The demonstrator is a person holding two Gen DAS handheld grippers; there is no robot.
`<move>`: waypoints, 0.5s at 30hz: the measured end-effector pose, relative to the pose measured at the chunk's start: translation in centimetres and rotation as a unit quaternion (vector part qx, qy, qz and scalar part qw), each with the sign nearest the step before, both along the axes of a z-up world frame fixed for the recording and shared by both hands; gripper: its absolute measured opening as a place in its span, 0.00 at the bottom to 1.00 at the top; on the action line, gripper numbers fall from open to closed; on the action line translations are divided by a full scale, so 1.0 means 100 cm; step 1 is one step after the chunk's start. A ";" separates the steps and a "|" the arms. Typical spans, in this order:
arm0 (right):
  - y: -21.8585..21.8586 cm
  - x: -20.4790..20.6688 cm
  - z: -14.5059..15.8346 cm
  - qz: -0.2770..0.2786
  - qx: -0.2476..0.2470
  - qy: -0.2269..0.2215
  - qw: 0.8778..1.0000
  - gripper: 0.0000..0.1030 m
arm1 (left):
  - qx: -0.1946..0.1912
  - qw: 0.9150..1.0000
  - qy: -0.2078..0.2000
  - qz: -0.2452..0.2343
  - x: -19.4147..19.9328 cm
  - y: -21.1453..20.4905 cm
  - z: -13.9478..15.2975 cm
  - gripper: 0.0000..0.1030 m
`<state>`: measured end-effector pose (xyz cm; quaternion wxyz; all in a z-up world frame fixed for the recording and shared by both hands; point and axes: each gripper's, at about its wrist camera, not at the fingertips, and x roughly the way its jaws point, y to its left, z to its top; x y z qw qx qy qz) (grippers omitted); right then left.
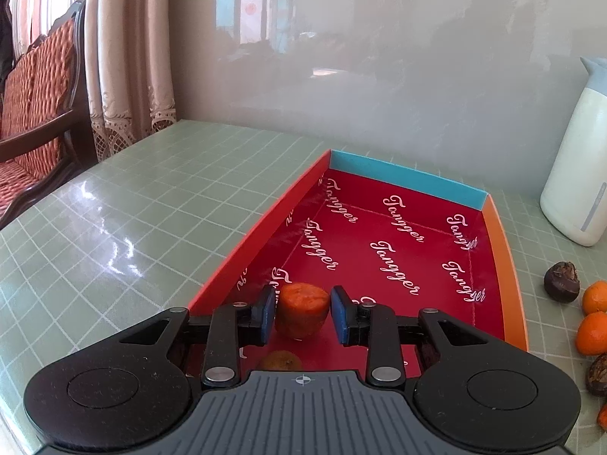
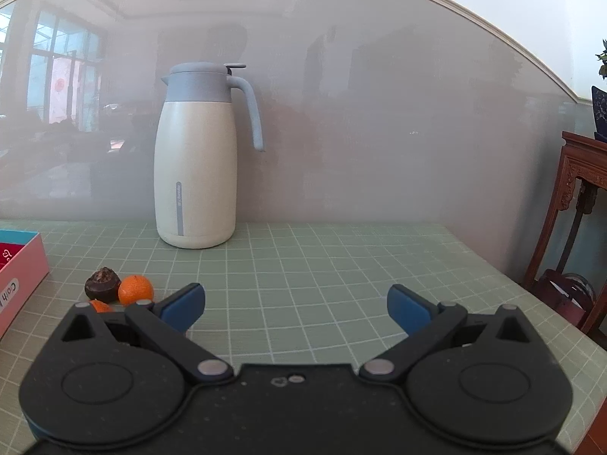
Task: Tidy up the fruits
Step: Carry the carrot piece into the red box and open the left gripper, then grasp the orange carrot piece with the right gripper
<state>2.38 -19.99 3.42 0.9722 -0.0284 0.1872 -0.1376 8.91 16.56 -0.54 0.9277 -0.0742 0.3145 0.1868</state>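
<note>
The small orange fruit (image 1: 302,309) sits between the blue pads of my left gripper (image 1: 302,315), over the near end of the red tray (image 1: 379,227). The pads stand at its flanks; I cannot tell whether they press it or have let go. It looks light, soft-skinned and easily bruised, so I judge a gentle hold across its widest middle is best. Another orange fruit (image 1: 280,361) lies below, in the tray. My right gripper (image 2: 296,305) is spread wide and empty above the worktop (image 2: 322,265). To its left wait a tangerine (image 2: 136,290) and a dark, rough fruit (image 2: 101,284), near the jug (image 2: 195,170).
</note>
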 end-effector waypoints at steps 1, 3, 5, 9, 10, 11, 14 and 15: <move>-0.002 -0.001 0.000 -0.002 0.000 0.000 1.000 1.00 | -0.003 1.000 0.000 -0.003 0.000 0.000 0.000 0.38; -0.005 -0.002 0.000 -0.005 -0.002 -0.001 1.000 1.00 | -0.007 1.000 -0.002 -0.010 -0.001 -0.002 0.001 0.48; -0.009 -0.003 -0.001 -0.008 -0.002 -0.001 1.000 1.00 | 0.008 1.000 -0.006 -0.003 -0.002 -0.008 0.003 0.64; -0.012 -0.004 -0.001 -0.012 -0.003 -0.001 1.000 1.00 | 0.032 0.998 -0.047 0.021 -0.016 -0.014 0.017 0.85; -0.013 -0.005 -0.001 -0.011 -0.002 -0.001 1.000 1.00 | 0.039 0.997 -0.056 0.022 -0.020 -0.015 0.019 0.88; -0.013 -0.005 -0.001 -0.010 -0.001 -0.001 1.000 1.00 | 0.043 0.997 -0.062 0.027 -0.024 -0.015 0.022 0.89; -0.010 -0.005 -0.002 -0.004 -0.005 0.000 1.000 1.00 | 0.038 0.997 -0.065 0.030 -0.034 -0.010 0.027 0.91; -0.008 -0.005 -0.002 -0.001 -0.006 0.000 1.000 1.00 | 0.037 0.997 -0.064 0.031 -0.037 -0.008 0.028 0.91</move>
